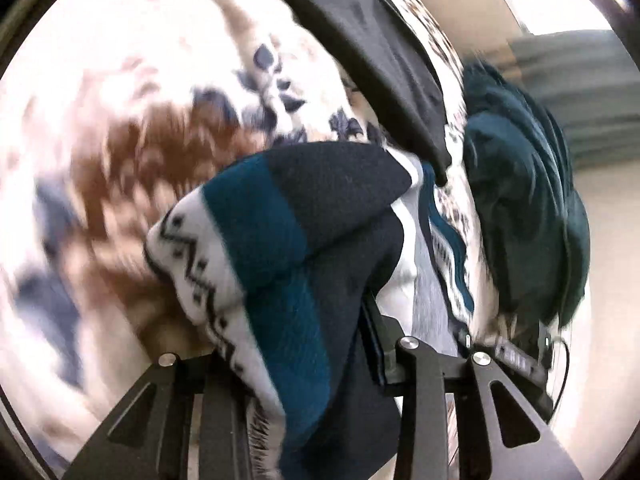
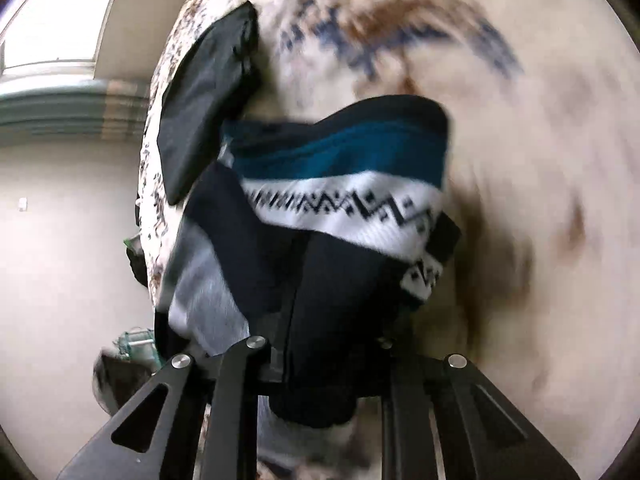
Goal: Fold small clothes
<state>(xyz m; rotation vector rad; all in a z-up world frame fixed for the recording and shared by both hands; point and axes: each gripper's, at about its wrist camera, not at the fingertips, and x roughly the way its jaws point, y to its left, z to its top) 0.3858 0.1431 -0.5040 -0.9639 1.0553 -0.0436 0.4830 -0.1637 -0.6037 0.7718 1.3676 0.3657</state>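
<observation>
Centrally, left wrist view: knitted garment banded teal, navy and white with black zigzag [image 1: 280, 240] drapes over the left gripper [image 1: 320, 344], fingers buried in fabric; jaw state cannot be told; patterned cream, brown and blue bedspread [image 1: 120, 120] behind, blurred; folded black cloth [image 1: 376, 76] upper centre; dark teal cloth [image 1: 520, 200] at right. Right wrist view: same garment [image 2: 340, 200] covers the right gripper [image 2: 320, 344]; jaw state likewise hidden; black cloth [image 2: 208, 100] upper left.
</observation>
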